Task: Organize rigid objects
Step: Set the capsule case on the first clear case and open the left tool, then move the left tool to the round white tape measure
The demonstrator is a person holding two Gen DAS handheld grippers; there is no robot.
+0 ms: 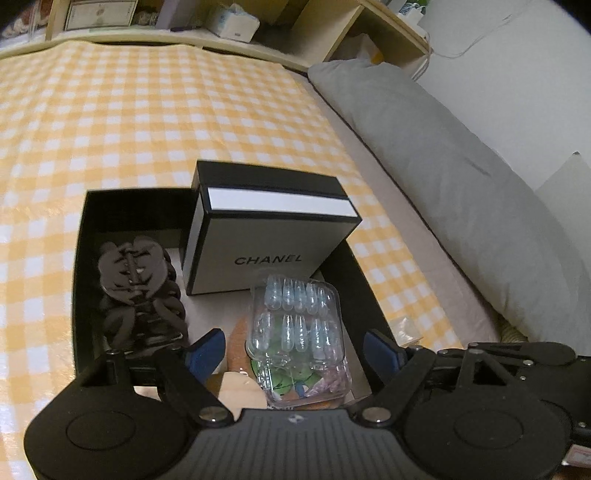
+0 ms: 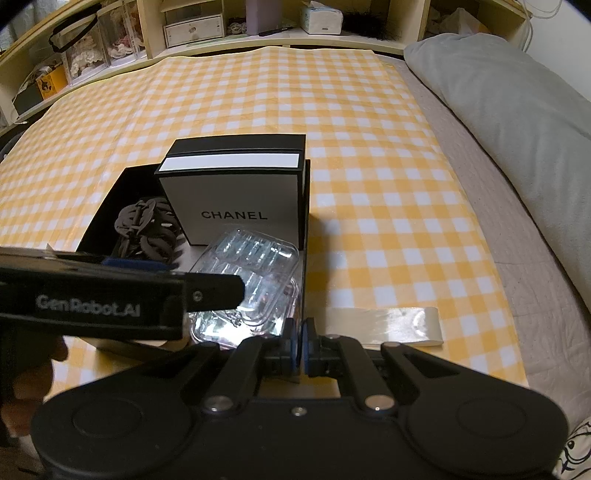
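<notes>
An open black box (image 1: 79, 277) lies on the yellow checked cloth. Inside it stand a white Chanel box (image 1: 266, 251), brown hair claws (image 1: 136, 280) at the left, and stacked clear cases of press-on nails (image 1: 295, 321) at the near right. My left gripper (image 1: 295, 350) hangs open over the box, its blue pads either side of the top nail case and clear of it. My right gripper (image 2: 299, 343) is shut on the thin right wall of the black box (image 2: 304, 229) at its near corner. The left gripper's body crosses the right wrist view at the left.
A pale glossy strip (image 2: 399, 325) lies on the cloth (image 2: 369, 166) right of the box. A grey pillow (image 2: 517, 110) runs along the right side. Shelves (image 2: 258, 22) with boxes and tissues stand beyond the far edge.
</notes>
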